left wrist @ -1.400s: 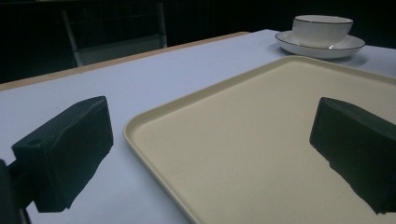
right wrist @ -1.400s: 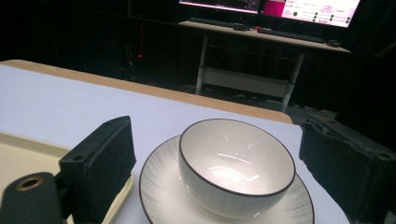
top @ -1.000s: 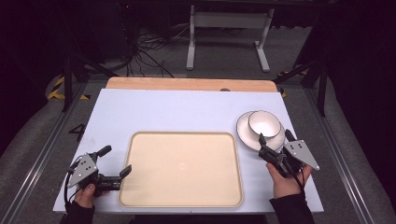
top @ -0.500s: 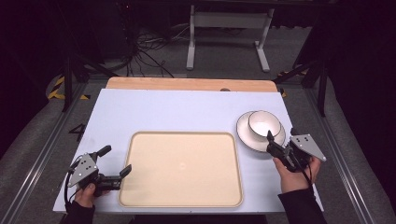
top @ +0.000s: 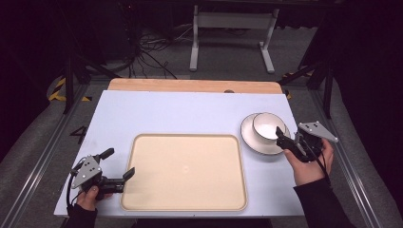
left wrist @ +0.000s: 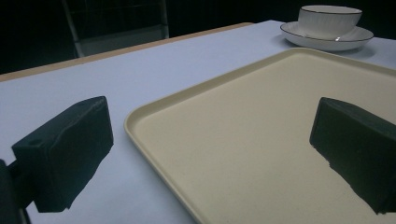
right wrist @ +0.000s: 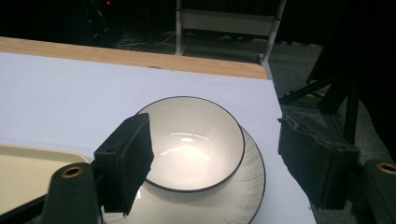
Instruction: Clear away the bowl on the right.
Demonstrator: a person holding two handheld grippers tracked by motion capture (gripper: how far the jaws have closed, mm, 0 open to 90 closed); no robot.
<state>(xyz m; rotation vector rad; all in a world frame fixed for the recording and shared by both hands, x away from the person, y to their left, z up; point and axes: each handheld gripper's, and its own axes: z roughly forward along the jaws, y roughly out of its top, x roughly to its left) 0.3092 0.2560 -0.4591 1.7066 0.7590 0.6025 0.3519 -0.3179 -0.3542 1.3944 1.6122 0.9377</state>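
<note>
A white bowl (top: 267, 125) with a dark rim sits in a white plate (top: 251, 140) at the right of the table. My right gripper (top: 291, 142) is open at the plate's near right edge. In the right gripper view its jaws stand wide on either side of the bowl (right wrist: 191, 140) and plate (right wrist: 254, 186), with nothing held. A cream tray (top: 185, 171) lies empty in the middle. My left gripper (top: 119, 163) is open at the tray's near left corner. One of its jaws is over the tray (left wrist: 261, 116) and the other over the table.
The pale table top (top: 180, 114) ends in a wooden strip (top: 190, 85) at the back. The table's right edge runs close behind my right hand. A metal stand (top: 230, 28) and cables are on the floor beyond.
My right gripper has moved a little to the right and farther along the plate's edge. It stays open. The left gripper has not moved.
</note>
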